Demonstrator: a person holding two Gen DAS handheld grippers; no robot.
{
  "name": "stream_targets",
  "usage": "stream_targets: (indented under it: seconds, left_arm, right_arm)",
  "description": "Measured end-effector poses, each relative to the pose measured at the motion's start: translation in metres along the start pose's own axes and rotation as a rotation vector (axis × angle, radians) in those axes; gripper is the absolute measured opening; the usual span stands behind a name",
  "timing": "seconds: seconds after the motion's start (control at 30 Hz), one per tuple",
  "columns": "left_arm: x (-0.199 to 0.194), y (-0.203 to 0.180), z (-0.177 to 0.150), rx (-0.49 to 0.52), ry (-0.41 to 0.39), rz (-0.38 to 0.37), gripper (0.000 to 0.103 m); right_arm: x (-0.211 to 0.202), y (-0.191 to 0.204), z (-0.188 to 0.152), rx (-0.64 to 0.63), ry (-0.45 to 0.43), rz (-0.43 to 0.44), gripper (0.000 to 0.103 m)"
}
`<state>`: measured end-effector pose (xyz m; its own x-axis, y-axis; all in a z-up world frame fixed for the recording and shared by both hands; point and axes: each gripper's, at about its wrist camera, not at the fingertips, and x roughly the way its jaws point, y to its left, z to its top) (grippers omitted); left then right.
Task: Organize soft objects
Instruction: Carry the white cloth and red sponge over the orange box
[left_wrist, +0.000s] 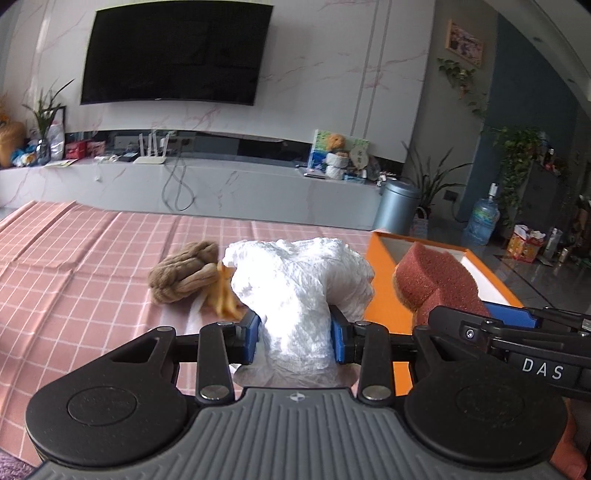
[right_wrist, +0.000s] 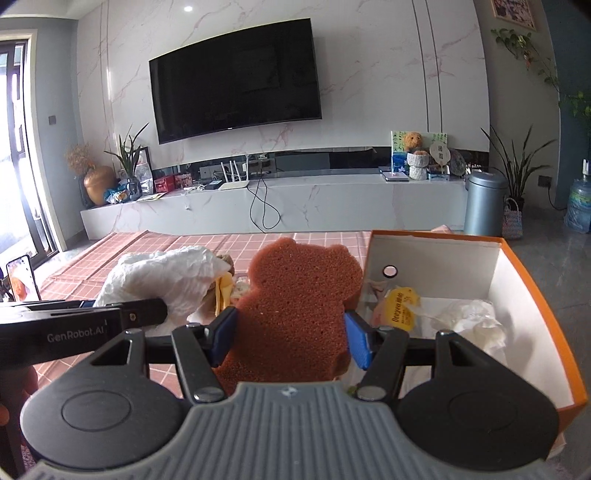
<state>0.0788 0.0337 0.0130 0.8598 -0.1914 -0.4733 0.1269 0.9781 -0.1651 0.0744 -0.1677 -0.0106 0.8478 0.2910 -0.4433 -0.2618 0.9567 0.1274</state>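
My left gripper (left_wrist: 295, 338) is shut on a crumpled white cloth (left_wrist: 303, 280) and holds it above the pink checked tablecloth (left_wrist: 74, 280). My right gripper (right_wrist: 290, 334) is shut on a brown bear-shaped sponge (right_wrist: 295, 295), held beside the left wall of the orange box (right_wrist: 535, 306). The sponge (left_wrist: 432, 280) and the box (left_wrist: 384, 295) also show to the right in the left wrist view. The cloth (right_wrist: 162, 277) shows to the left in the right wrist view. A brown knotted soft toy (left_wrist: 183, 271) and a yellow item (left_wrist: 225, 295) lie on the table behind the cloth.
The box's white inside holds a yellow packet (right_wrist: 402, 306) and a white crumpled wad (right_wrist: 472, 321). A phone (right_wrist: 23, 282) stands at the table's left edge. Beyond the table are a TV bench (right_wrist: 295, 199), a grey bin (right_wrist: 484, 203) and a water bottle (left_wrist: 480, 218).
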Motion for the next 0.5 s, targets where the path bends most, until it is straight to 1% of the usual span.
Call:
stream_targets:
  seconds: [0.13,0.27,0.5]
  left_arm:
    - [0.008,-0.021,0.007,0.042,0.002,-0.054,0.042]
    - [0.019,-0.044,0.014,0.079,0.014,-0.122,0.042]
    - [0.042,-0.084,0.020,0.156,0.041,-0.203,0.042]
  right_arm:
    - [-0.014,-0.022,0.008,0.016,0.020,-0.019,0.061]
    - [-0.026,-0.044,0.015,0.001,0.046,-0.073,0.061]
    - [-0.029,-0.091,0.021,-0.023,0.160,-0.168,0.062]
